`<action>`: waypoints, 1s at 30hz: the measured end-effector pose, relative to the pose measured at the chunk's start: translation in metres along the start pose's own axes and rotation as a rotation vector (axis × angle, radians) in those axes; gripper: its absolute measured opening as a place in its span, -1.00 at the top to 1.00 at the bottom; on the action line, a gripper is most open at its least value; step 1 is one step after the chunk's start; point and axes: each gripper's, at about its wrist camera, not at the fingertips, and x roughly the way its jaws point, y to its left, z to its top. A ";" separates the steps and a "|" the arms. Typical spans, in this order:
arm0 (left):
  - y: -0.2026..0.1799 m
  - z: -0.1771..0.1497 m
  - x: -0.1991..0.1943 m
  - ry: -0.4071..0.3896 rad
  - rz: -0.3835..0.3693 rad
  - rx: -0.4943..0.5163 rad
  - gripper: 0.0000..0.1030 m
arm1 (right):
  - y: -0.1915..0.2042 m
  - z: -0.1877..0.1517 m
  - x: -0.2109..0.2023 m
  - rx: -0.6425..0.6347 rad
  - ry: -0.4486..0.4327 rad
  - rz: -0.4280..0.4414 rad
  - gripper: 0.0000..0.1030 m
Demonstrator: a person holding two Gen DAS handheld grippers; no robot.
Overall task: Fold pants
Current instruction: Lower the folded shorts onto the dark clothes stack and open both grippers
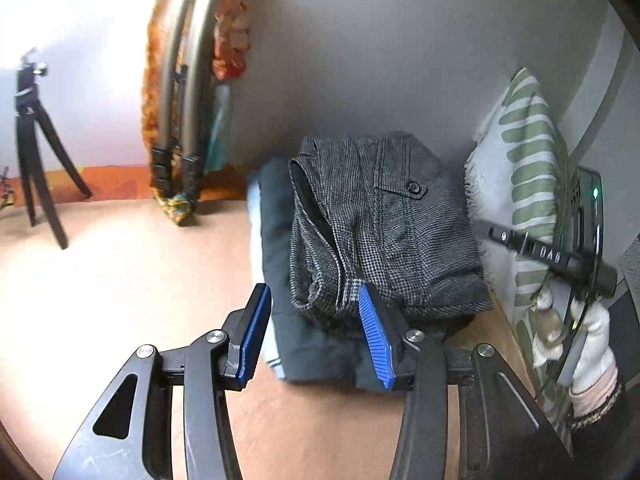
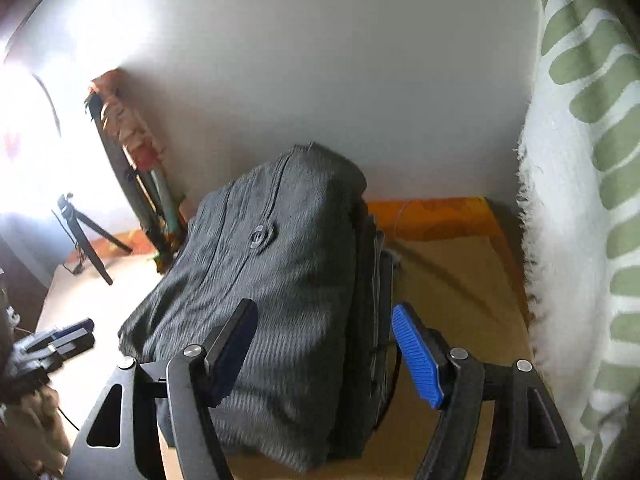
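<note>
Folded grey checked pants point(image 1: 384, 224) with a buttoned back pocket lie on top of a stack of folded clothes, over a dark garment point(image 1: 304, 332). In the right wrist view the pants point(image 2: 280, 280) fill the middle. My left gripper point(image 1: 316, 332) is open at the stack's near edge, nothing between its blue pads. My right gripper point(image 2: 324, 344) is open, its jaws either side of the stack's right edge, not closed on it. The right gripper also shows in the left wrist view point(image 1: 560, 256), at the right of the stack.
A green-striped white pillow point(image 1: 524, 152) stands right of the stack, against the wall. A black tripod point(image 1: 36, 152) stands on the tan table point(image 1: 120, 288) at the far left. A folded frame wrapped in orange fabric point(image 1: 188, 92) leans on the wall.
</note>
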 end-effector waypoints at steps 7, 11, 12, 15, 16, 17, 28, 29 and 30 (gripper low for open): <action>-0.005 -0.008 -0.045 -0.047 -0.001 0.034 0.14 | 0.025 -0.022 -0.043 -0.020 -0.041 -0.001 -0.41; -0.014 -0.016 -0.068 -0.076 -0.011 0.049 0.02 | 0.039 -0.034 -0.070 -0.021 -0.064 -0.004 -0.41; -0.016 -0.018 -0.072 -0.082 -0.013 0.053 -0.07 | 0.043 -0.039 -0.078 -0.021 -0.070 -0.006 -0.41; -0.021 -0.026 -0.088 -0.102 -0.030 0.065 -0.18 | 0.055 -0.052 -0.096 -0.032 -0.085 -0.024 -0.41; -0.023 -0.029 -0.093 -0.108 -0.031 0.070 -0.18 | 0.058 -0.057 -0.101 -0.032 -0.088 -0.025 -0.41; -0.024 -0.033 -0.099 -0.115 -0.033 0.073 -0.19 | 0.061 -0.062 -0.106 -0.032 -0.092 -0.025 -0.41; -0.028 -0.063 -0.137 -0.146 -0.036 0.056 -0.34 | 0.091 -0.113 -0.158 -0.044 -0.153 -0.047 -0.45; -0.029 -0.066 -0.140 -0.150 -0.030 0.059 -0.34 | 0.095 -0.117 -0.163 -0.052 -0.159 -0.055 -0.45; -0.030 -0.069 -0.141 -0.151 -0.028 0.062 -0.34 | 0.098 -0.121 -0.169 -0.059 -0.166 -0.066 -0.45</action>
